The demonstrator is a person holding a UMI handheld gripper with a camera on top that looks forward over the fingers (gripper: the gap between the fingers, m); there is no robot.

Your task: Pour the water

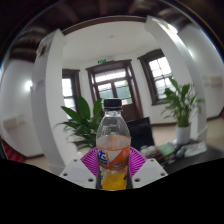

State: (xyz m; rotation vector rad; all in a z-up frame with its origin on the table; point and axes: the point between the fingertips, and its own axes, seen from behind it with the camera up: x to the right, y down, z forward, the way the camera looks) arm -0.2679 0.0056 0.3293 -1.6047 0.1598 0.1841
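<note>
The gripper is closed on a bottle, both pink pads pressing its sides. The bottle stands upright, orange liquid low inside, black cap on top. Beyond it are leafy plants and windows.

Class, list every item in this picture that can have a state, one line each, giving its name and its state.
bottle: upright, black cap on, orange liquid in the lower part
claw: shut on the bottle, its pink pads pressed to both sides
windows: closed as far as can be seen
</note>
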